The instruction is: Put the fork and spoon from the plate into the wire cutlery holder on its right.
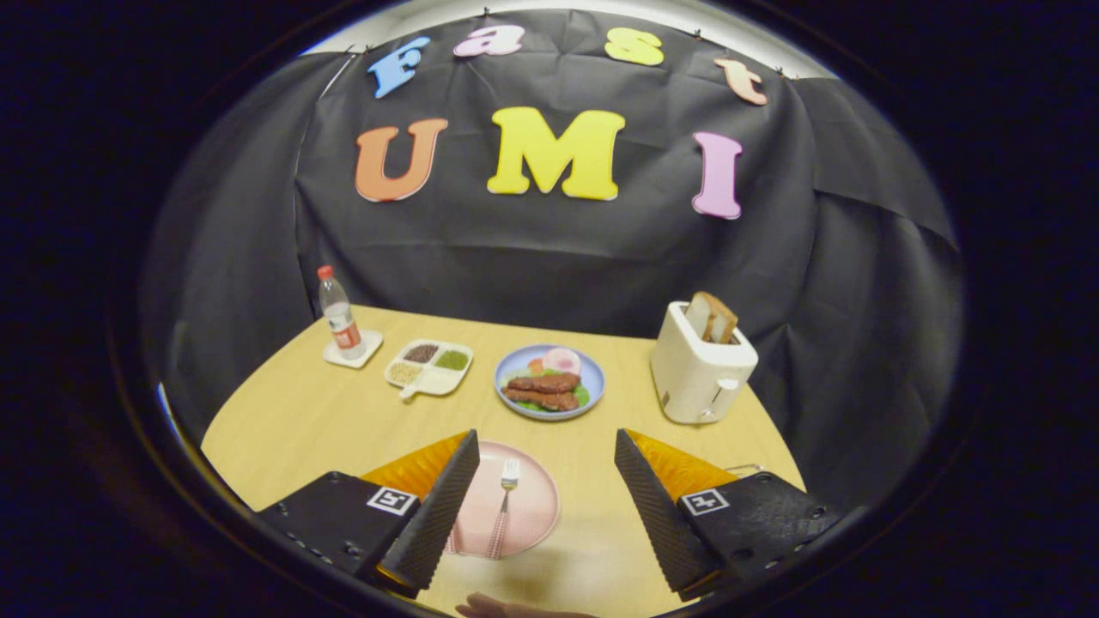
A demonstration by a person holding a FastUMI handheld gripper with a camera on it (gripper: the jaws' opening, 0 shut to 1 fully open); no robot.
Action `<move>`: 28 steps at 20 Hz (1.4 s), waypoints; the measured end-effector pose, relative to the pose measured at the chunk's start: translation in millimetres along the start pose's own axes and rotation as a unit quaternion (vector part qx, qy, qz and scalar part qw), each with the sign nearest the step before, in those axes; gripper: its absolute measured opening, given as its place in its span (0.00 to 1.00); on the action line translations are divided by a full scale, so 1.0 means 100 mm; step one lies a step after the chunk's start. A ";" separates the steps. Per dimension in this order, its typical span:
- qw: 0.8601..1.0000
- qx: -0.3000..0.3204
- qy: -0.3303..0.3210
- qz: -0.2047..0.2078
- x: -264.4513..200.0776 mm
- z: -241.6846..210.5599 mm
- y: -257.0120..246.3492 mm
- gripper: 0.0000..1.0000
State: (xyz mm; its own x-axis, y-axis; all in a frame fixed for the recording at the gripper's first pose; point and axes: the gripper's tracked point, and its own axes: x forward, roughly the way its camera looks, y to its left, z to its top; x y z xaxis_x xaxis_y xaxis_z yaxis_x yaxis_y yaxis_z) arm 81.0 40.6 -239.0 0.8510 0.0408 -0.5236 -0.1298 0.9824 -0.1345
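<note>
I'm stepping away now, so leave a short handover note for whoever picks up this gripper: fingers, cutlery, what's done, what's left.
Gripper: fingers open, holding nothing, above the table's near edge.
Pink plate: between the fingers, partly behind the left one. The fork lies on it, tines pointing away. The spoon can't be made out.
Wire cutlery holder: just a bit of wire visible behind the right finger.
Done: nothing moved yet.
Left: fork and spoon into the holder.
</note>
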 end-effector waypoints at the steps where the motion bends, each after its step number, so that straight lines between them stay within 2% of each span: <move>1: 1.000 -0.003 0.018 0.001 0.12 -0.13 0.05 0.96; 8: 0.991 -0.009 0.134 0.019 0.62 -0.96 0.32 0.92; 12: 0.985 -0.013 0.170 0.023 0.78 -1.19 0.40 0.87; 15: 0.982 -0.011 0.186 0.020 0.84 -1.32 0.45 0.73; 21: 0.975 0.006 0.222 -0.001 0.92 -1.48 0.45 0.27; 22: 0.974 0.009 0.226 -0.003 0.93 -1.49 0.47 0.22; 23: 0.974 0.009 0.226 -0.004 0.93 -1.48 0.47 0.11; 28: 0.973 -0.003 0.231 -0.003 0.88 -1.42 0.44 0.05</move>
State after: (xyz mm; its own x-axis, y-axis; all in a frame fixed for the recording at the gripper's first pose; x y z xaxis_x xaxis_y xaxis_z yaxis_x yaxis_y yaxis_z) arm 77.6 61.4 -410.0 0.5328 -0.0523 -0.8446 -0.1304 0.9811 -0.1430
